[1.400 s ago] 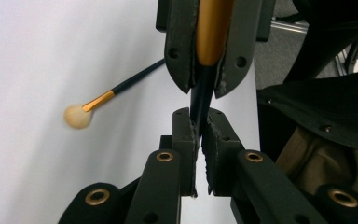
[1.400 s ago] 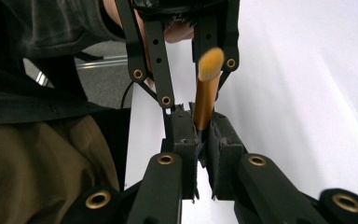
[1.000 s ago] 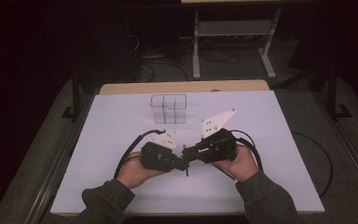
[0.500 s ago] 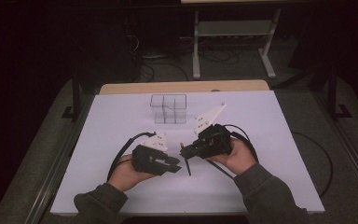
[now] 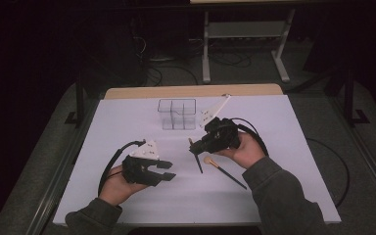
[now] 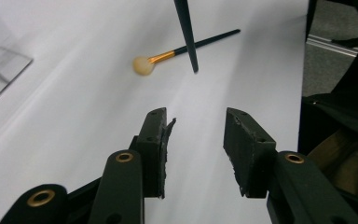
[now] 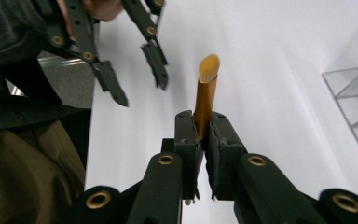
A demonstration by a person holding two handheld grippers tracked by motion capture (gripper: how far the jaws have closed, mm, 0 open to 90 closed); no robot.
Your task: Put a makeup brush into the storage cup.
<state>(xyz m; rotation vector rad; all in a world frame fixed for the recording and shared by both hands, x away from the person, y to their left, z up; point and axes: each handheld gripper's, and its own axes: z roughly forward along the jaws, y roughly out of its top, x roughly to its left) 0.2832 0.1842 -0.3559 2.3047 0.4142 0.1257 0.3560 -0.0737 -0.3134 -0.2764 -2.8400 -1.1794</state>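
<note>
My right gripper [image 5: 194,145] [image 7: 204,116] is shut on the gold ferrule of a black-handled makeup brush [image 5: 196,157] [image 7: 206,95]. Its beige tip points away from the jaws and its handle [image 6: 186,32] hangs toward the table. My left gripper [image 5: 171,170] [image 6: 193,116] sits lower left of it, near the table's front. Its jaws have just been opening and stand apart with nothing between them. A second brush [image 5: 223,170] [image 6: 186,49] with a round beige head lies flat on the white table [image 5: 284,147], beside the right hand. A clear compartmented organizer [image 5: 177,113] [image 7: 354,102] stands at the back.
Black cables trail from both grippers across the table. A wooden strip [image 5: 191,91] runs along the table's far edge. A metal stand [image 5: 245,34] is on the floor beyond it. The left gripper [image 7: 130,60] hangs open at the top left of the right gripper view.
The two grippers met at the table's middle and have drawn apart. The left one opened and slid left toward the front edge. The right one moved back and right, keeping the brush.
</note>
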